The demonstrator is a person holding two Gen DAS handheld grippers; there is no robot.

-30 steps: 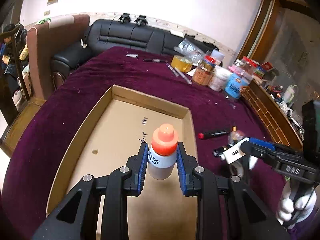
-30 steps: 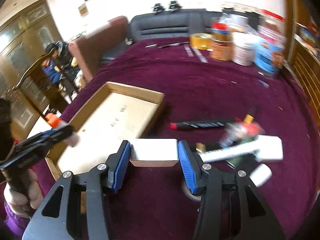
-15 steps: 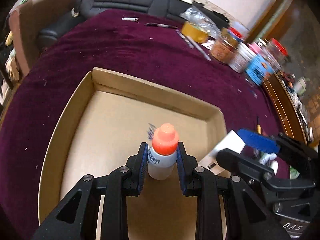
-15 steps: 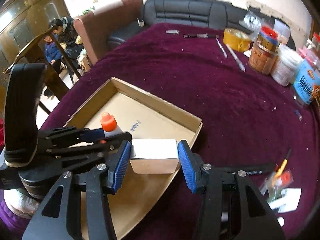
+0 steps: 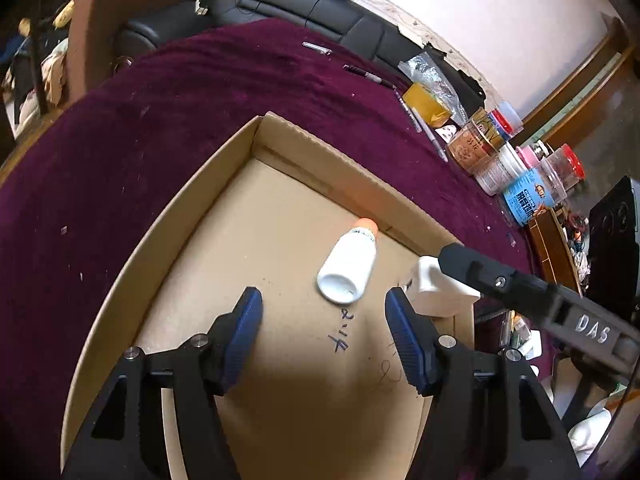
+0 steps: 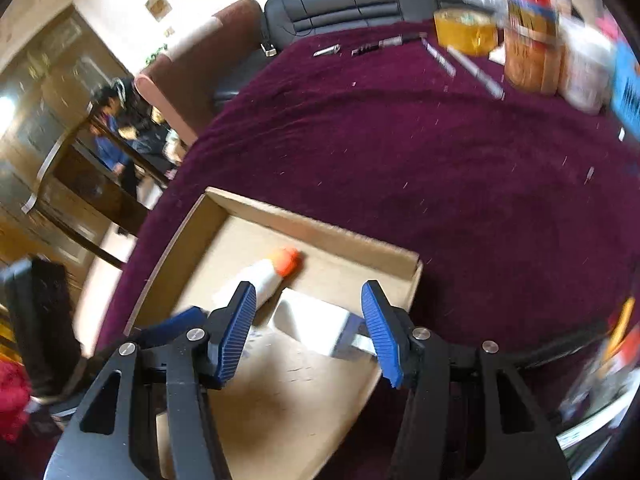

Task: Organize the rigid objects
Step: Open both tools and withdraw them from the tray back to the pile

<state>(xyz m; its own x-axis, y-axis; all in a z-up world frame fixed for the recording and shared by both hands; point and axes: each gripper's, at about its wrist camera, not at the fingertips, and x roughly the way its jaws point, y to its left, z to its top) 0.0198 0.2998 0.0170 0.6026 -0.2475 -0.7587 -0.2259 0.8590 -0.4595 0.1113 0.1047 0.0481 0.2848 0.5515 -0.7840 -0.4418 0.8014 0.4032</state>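
Note:
A white bottle with an orange cap (image 5: 348,268) lies on its side on the floor of the cardboard tray (image 5: 320,148), cap toward the far wall. My left gripper (image 5: 324,336) hovers just short of it with its jaws opening and nothing between them. A white block (image 6: 308,320) sits low in the tray's (image 6: 320,232) right corner. My right gripper (image 6: 307,300) straddles the block with its jaws opening, and neither pad presses on it. The bottle (image 6: 272,272) lies just left of the block. In the left wrist view the block (image 5: 436,292) shows under a black finger (image 5: 472,264) of the right gripper.
The tray rests on a dark purple cloth (image 5: 120,160). Jars (image 5: 472,148), a yellow tape roll (image 5: 424,104) and pens (image 5: 420,128) stand at the far right. Small loose items (image 6: 616,344) lie right of the tray. A black sofa (image 5: 320,4) and an armchair (image 6: 192,88) stand behind.
The left gripper sank into the tray, opened and let go of the bottle, which now lies on its side. The right gripper came over the tray and widened off the white block.

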